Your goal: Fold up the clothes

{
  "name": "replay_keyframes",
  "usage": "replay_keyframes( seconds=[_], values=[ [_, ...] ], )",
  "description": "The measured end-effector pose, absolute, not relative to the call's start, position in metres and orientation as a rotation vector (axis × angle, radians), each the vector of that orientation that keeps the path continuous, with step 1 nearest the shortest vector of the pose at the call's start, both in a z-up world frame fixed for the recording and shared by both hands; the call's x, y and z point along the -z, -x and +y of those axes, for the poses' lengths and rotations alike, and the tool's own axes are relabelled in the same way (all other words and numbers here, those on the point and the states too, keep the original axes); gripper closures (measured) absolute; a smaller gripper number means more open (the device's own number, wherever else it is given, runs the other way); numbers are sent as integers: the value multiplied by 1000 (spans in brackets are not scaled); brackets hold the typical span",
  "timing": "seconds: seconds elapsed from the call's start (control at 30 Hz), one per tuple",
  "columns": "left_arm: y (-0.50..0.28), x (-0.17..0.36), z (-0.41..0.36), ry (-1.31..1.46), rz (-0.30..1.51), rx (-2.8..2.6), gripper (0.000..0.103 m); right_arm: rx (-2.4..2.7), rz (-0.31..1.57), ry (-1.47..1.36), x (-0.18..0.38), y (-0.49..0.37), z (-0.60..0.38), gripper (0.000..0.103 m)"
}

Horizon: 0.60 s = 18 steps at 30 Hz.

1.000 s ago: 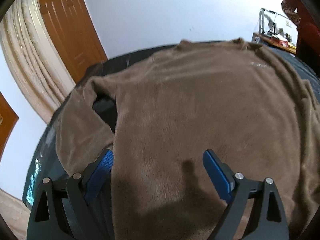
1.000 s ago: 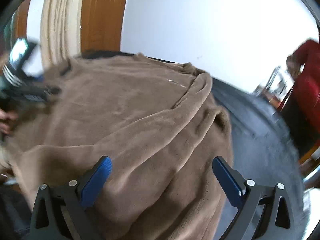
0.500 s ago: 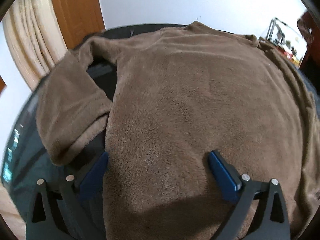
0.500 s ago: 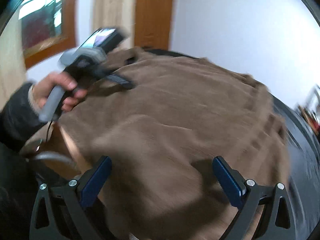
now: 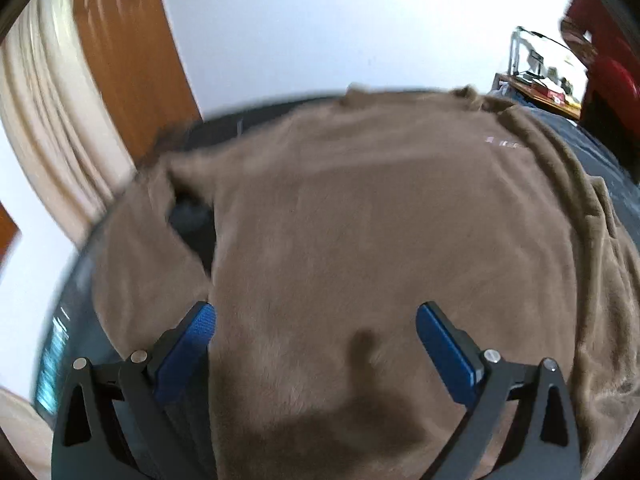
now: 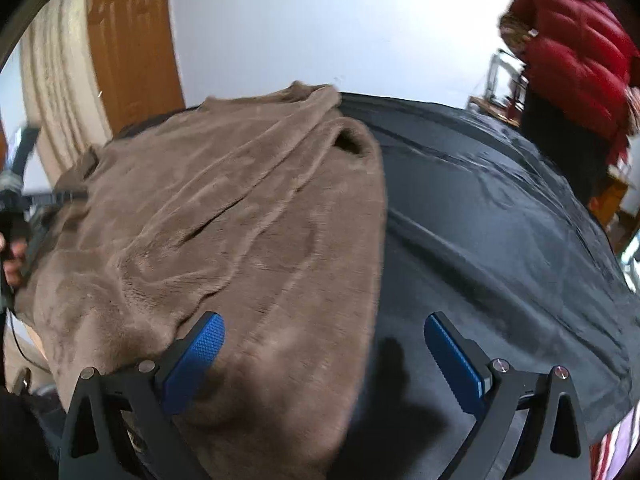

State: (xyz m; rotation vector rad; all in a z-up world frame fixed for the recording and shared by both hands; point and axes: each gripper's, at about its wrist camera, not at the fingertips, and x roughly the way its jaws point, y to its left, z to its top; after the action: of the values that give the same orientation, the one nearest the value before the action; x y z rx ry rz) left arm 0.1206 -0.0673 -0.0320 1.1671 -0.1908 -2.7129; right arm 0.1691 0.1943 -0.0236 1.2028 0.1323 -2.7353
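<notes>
**One brown sweater spread flat, both tongs wide and empty**

Left wrist view: one brown fleece sweater (image 5: 360, 240) lies spread over the dark-covered bench (image 5: 608, 168), filling most of the picture. The left tongs (image 5: 316, 320) hang above its lower part, jaws wide apart with nothing gripped; the two blue pads (image 5: 188, 344) stand clear of the cloth. One sleeve (image 5: 132, 264) lies at the left with a dark gap between it and the body. A small pale mark (image 5: 506, 143) shows near the far right shoulder. Behind stand one wooden door (image 5: 128, 52) and one cream curtain (image 5: 44, 112). Half a second ago the sweater sat closer and higher in this view; a second ago the jaws were slightly narrower.

Right wrist view: the right tongs (image 6: 324, 336) are also spread wide and hold nothing, straddling the sweater's (image 6: 224, 216) right edge, one pad over fleece, the other over bare black cover (image 6: 500, 240). One sleeve opening (image 6: 352, 142) shows at the far corner. One person in a red jacket (image 6: 576, 52) stands at the right. At the left edge a hand (image 6: 10, 256) grips the other tool's handle. Half a second ago this view looked across the sweater's middle; the bare bench now takes the right half.
</notes>
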Motion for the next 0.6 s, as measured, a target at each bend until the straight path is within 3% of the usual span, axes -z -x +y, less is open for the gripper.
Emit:
replay_keyframes(
  seconds=[0.17,0.27,0.4,0.5,0.6],
  values=[
    [-110,24,-55,-1149,-144,2750,2,2674,202,-1232,36,-161,175,10],
    [-99,37,-55,-1251,-69,2762,2,2655,166,-1222,35,-164,178,31],
    [-84,57,-53,-1361,-20,2744,2,2647,107,-1216,32,-166,188,70],
    [-80,65,-57,-1401,8,2724,2,2641,35,-1221,32,-162,197,80],
    [-81,69,-60,-1415,19,2711,2,2650,3,-1212,30,-160,200,83]
  ],
)
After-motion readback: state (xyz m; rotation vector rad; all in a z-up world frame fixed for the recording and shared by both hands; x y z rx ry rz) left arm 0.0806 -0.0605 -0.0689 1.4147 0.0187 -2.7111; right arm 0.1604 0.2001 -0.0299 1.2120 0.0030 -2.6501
